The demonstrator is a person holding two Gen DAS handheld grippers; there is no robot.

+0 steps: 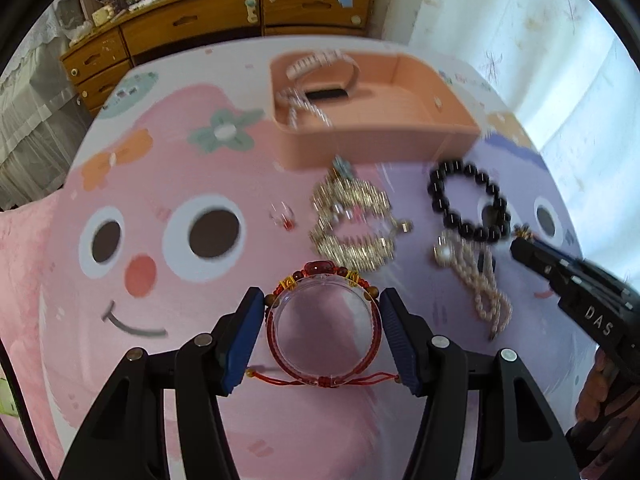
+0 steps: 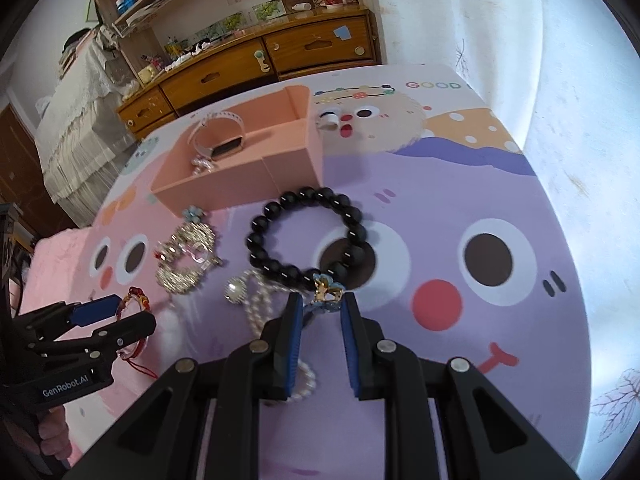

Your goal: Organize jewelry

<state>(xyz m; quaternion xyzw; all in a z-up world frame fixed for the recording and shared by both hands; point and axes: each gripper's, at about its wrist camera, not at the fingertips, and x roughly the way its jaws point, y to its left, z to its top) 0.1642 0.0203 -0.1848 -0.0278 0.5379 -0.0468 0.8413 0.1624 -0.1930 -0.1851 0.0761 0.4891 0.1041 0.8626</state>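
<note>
Red cord bracelet [image 1: 323, 322] wrapped round a clear round case, clamped at both sides between the blue pads of the left gripper [image 1: 320, 336], near the lower middle of the cartoon-printed cloth [image 1: 168, 168]. Small blue-and-gold ornament [image 2: 326, 290] pinched at the tips of the right gripper [image 2: 322, 300], touching the black bead bracelet [image 2: 306, 236] at its near edge. Just beside these, a pearl strand [image 2: 256, 300], partly hidden under the right gripper's left finger. Further left, a pile of glittering silver pieces [image 1: 350, 228], blurred, shape hard to make out, with a tiny ring [image 1: 282, 216] close by. Behind all, a peach-coloured box [image 1: 376, 136] with open top, holding a white-strapped watch [image 1: 324, 76] and a sparkly chain [image 1: 304, 108] at its left end; right end of the box bare. Open cloth left of the red bracelet and right of the black beads. Wooden drawers [image 1: 224, 16] beyond the far edge, pale curtain [image 1: 540, 60] along the right. Hand holding the right gripper cut off at the frame edge.
</note>
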